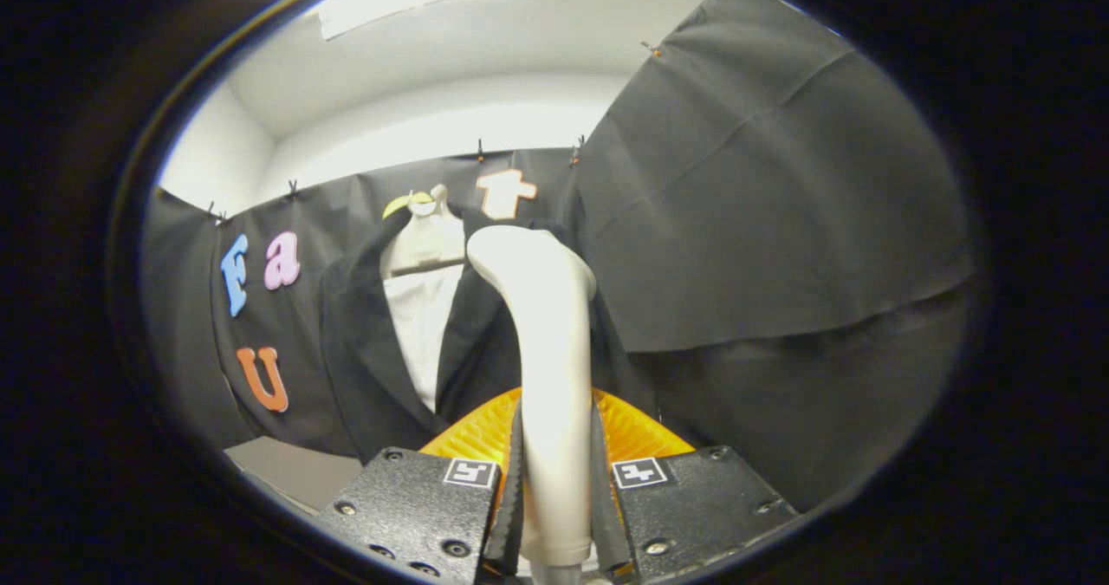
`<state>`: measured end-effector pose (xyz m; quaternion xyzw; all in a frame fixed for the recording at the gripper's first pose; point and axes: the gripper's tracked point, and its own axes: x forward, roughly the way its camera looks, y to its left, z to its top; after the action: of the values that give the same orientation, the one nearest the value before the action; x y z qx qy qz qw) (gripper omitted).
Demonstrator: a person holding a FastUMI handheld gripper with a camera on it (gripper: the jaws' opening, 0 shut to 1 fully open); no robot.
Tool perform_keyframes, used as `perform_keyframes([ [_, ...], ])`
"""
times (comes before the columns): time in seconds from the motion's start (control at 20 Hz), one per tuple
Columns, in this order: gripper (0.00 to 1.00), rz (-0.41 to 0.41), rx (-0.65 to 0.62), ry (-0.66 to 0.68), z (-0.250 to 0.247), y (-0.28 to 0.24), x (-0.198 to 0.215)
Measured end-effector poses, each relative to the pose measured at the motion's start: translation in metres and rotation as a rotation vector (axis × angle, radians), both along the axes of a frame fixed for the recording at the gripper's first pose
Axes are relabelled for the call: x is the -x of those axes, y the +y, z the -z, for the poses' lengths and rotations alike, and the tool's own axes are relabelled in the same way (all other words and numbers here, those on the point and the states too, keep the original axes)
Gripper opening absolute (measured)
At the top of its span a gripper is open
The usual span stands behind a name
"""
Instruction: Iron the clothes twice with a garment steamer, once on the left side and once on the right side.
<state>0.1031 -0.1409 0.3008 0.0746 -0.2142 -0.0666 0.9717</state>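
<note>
A: Both fingers of the tongs point(554, 516) clamp the cream plastic garment steamer point(546, 342) handle; its head is just before the dark hanging suit jacket point(364, 342).
B: Keep the head upright, flat to one lapel side, stroke slowly downward.

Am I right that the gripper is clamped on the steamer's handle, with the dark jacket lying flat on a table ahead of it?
Not quite: the gripper view shows the dark jacket hanging upright over a white shirt, against the booth wall. The gripper is indeed clamped on the steamer's handle.
</note>
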Motion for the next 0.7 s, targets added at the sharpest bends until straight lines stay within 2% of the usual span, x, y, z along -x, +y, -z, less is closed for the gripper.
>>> perform_keyframes([
  [0.4,0.35,0.008,0.042,-0.108,-0.081,-0.005,-0.016],
  [0.7,0.36,-0.008,0.091,-0.048,-0.071,0.008,-0.042],
])
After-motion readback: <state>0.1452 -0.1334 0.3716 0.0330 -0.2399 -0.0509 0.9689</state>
